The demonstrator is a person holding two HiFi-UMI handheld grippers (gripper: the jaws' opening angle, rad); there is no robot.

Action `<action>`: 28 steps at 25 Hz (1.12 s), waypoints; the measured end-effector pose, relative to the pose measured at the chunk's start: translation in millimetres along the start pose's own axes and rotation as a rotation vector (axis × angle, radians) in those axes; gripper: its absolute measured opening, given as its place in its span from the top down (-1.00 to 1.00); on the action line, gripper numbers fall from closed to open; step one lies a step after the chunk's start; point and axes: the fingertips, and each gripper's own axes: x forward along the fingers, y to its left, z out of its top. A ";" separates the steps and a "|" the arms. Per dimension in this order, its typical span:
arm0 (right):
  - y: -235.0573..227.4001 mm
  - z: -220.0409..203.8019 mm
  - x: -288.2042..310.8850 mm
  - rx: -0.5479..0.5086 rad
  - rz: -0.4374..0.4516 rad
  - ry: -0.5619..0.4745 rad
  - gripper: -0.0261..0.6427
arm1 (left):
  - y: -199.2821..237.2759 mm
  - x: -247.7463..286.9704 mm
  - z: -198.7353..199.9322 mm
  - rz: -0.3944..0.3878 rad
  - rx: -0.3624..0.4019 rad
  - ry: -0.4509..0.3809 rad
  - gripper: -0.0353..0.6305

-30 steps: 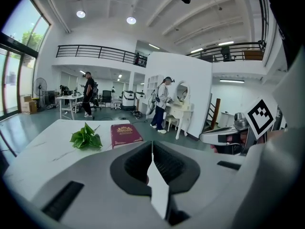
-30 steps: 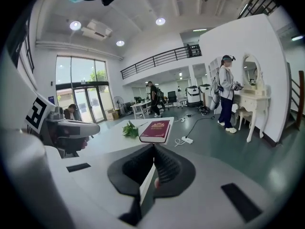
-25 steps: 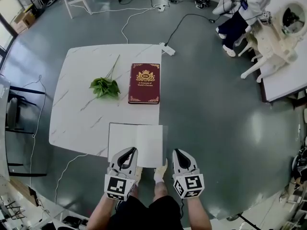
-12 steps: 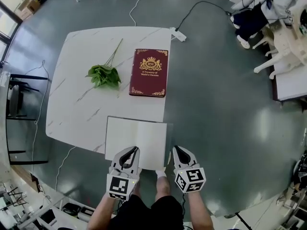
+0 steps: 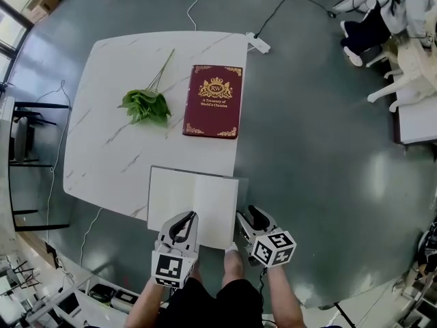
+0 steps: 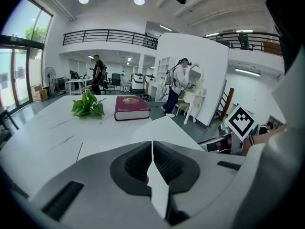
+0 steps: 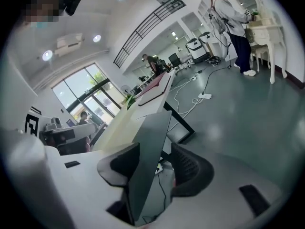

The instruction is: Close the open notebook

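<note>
Two grippers sit nearest, at the near edge of the open notebook (image 5: 193, 200). The left gripper (image 5: 186, 219) is clenched on that notebook: its own view shows the ribbed pads pressed together with a thin white sheet pinched edge-on between them. The right gripper (image 5: 247, 216) is rolled onto its side at the notebook's near right corner with its jaws spread. Its view shows a grey leaf of the notebook standing edge-on in the gap, close against one pad and clear of the other. The notebook lies open, blank white pages up, on the near right corner of the white marbled table (image 5: 102, 156), with its near edge overhanging the rim. Farther along the table a red book (image 5: 213, 101) with gold print lies closed, apart from the notebook, and near its left side rests a leafy sprig (image 5: 146, 106). Beyond the table's far corner a white power strip (image 5: 259, 44) lies on the grey floor (image 5: 321, 149), and a person (image 5: 382, 12) sits at the far right
</note>
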 end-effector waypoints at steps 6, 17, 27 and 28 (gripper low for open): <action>-5.3 -9.2 12.0 0.008 0.025 0.032 0.31 | 5.5 5.5 -10.2 0.015 -0.010 0.016 0.81; -0.6 -10.1 15.3 -0.028 0.024 0.049 0.45 | 10.0 5.9 -13.2 0.030 -0.020 0.021 0.81; 7.7 1.3 3.3 -0.061 -0.017 0.027 0.56 | 17.3 -11.1 -4.0 0.045 -0.015 -0.007 0.81; 9.6 3.5 1.4 -0.062 -0.019 0.020 0.57 | 17.7 -13.2 -2.6 0.046 -0.014 -0.011 0.81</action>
